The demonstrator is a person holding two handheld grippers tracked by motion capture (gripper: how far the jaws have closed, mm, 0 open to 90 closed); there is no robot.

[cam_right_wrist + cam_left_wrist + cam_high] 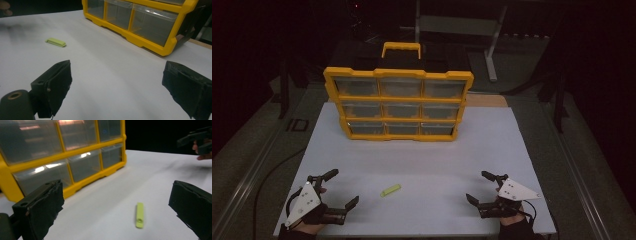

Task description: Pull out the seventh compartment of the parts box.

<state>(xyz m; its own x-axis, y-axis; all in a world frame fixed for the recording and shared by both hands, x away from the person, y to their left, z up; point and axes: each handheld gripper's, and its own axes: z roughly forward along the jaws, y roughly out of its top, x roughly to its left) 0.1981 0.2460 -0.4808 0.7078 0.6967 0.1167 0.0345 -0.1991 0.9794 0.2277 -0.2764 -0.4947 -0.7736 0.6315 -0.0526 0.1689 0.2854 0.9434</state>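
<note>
A small lime-green flat piece (390, 190) lies on the white table top near the front, between my two grippers; I also see the green piece (140, 215) ahead of the left jaws and the same piece (56, 42) far left of the right jaws. A yellow organizer case (398, 104) with clear drawers stands upright at the back of the board, also seen as the case (62, 157) and the case (140, 22). My left gripper (344, 187) rests open at the front left with nothing in it. My right gripper (477, 186) is open at the front right, also bare.
The white board (422, 160) covers the table; its front edge runs just under my hands. Dark floor, a cable at the left and a metal stand (492, 45) behind the case surround it. The other hand's gripper (197, 140) appears far right in the left gripper view.
</note>
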